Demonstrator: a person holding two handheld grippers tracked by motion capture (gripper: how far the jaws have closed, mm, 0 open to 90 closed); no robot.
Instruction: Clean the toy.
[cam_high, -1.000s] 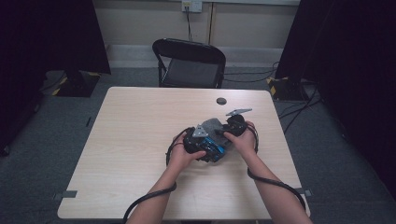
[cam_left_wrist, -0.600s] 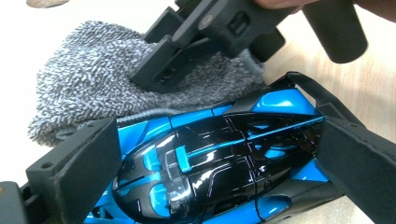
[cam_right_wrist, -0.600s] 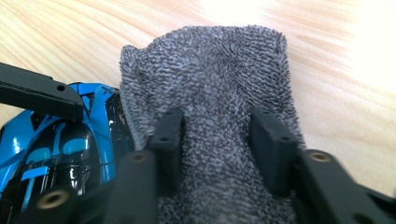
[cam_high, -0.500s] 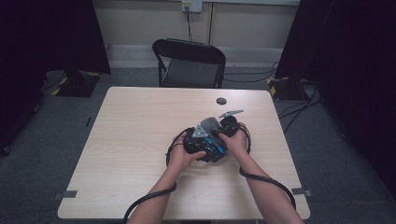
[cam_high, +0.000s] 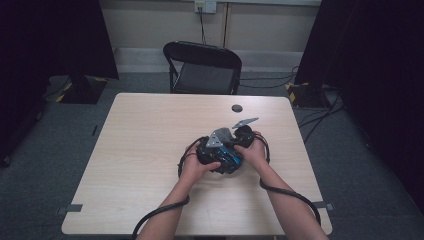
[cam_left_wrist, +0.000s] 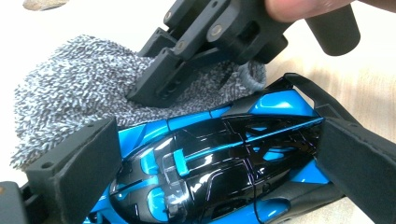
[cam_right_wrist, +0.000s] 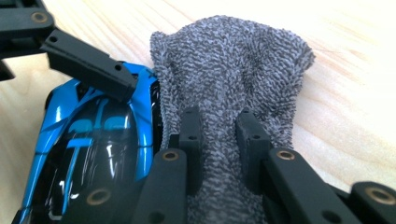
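The left hand-held gripper (cam_left_wrist: 219, 172) is clamping a blue and black toy car (cam_left_wrist: 219, 172) across its body, one pad pressing on each flank, just past the centre of the desk (cam_high: 140, 150) toward four o'clock. The right hand-held gripper (cam_right_wrist: 218, 144), whose jaws have just been closing, is pinching a bunched fold of grey terry cloth (cam_right_wrist: 233, 79). That cloth is lying on the desk touching the car's side, at the car's three o'clock in the right gripper view.
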